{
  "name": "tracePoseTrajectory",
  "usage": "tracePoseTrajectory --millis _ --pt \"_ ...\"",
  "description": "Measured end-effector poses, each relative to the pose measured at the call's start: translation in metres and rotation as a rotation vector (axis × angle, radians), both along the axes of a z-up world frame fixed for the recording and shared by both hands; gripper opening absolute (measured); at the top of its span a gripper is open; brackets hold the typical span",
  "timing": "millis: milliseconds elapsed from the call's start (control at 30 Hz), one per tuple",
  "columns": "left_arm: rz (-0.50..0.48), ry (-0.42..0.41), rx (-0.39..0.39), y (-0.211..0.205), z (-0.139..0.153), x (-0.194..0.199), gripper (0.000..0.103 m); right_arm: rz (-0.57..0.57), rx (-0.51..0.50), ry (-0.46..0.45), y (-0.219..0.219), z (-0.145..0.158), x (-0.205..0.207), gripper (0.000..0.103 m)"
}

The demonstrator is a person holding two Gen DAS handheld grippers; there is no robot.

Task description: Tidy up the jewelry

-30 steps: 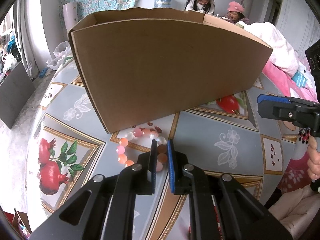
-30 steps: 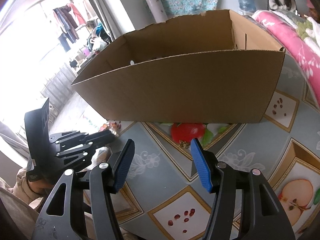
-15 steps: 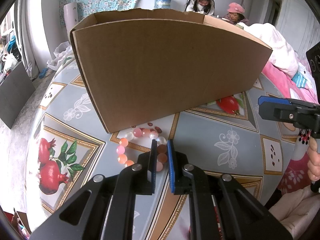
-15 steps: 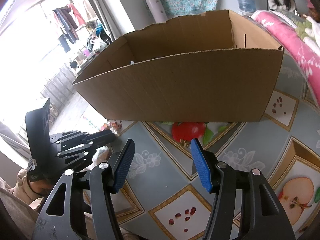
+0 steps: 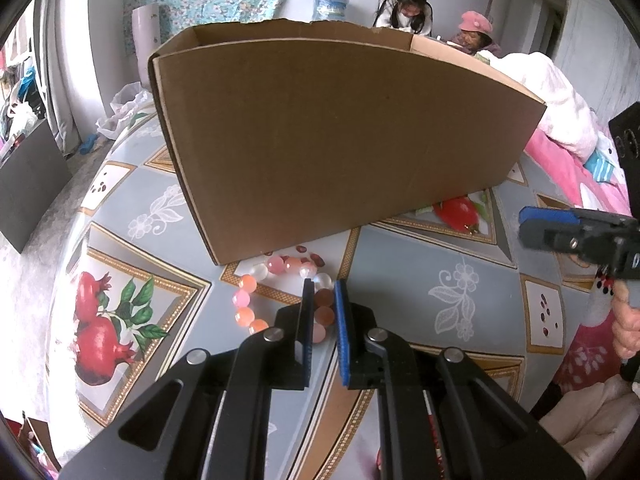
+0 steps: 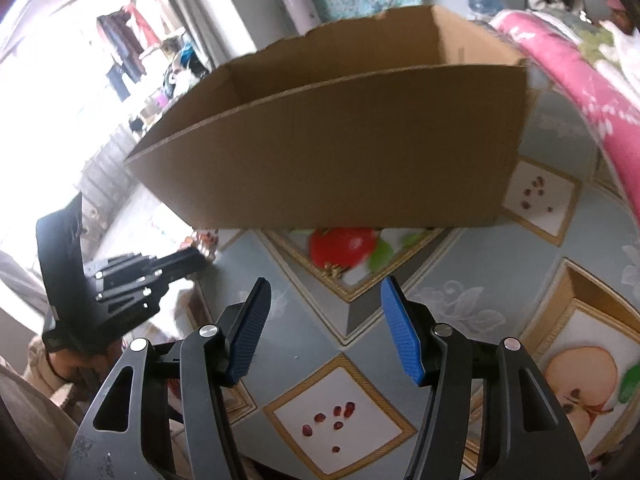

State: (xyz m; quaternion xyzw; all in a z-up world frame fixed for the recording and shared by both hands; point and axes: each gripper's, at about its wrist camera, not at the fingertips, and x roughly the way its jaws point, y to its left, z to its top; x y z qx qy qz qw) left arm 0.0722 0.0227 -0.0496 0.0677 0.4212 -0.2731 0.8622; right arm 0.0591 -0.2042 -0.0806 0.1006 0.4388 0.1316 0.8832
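A bracelet of pink, orange and clear beads (image 5: 249, 282) lies on the patterned tablecloth (image 5: 404, 280), just in front of the near corner of a brown cardboard box (image 5: 340, 140). My left gripper (image 5: 323, 282) is shut on the bracelet's near side, with beads showing in the narrow gap between its pads. My right gripper (image 6: 326, 292) stands open over the cloth with nothing between its fingers. A small gold piece of jewelry (image 6: 334, 270) lies ahead of it by the printed red fruit, close to the box (image 6: 360, 160). The left gripper (image 6: 192, 258) shows from the side in the right wrist view.
The box's tall wall blocks the way ahead for both grippers, and its inside is hidden. Two people (image 5: 404, 8) sit at the back of the room. A pink and white quilt (image 5: 560, 120) lies to the right. A grey board (image 5: 28, 184) stands on the floor at the left.
The left gripper keeps the same hold in the same place. The right gripper has drifted very slightly, and its view is a little blurred.
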Motion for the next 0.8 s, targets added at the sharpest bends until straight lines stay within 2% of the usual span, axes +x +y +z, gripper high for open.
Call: tracePoseTrajectory --millis 367,567,800 --pt "-0.014 0.004 -0.025 0.004 0.000 0.003 0.009 0.049 -0.121 0.006 0.012 -0.009 0.016 0.034" --pt "-0.016 0.005 -0.024 0.004 0.000 0.003 0.009 0.101 -0.187 0.001 0.012 -0.014 0.028 0.031" --pt "-0.011 0.005 -0.017 0.002 0.001 0.004 0.009 0.093 -0.222 -0.001 0.026 -0.019 0.030 0.029"
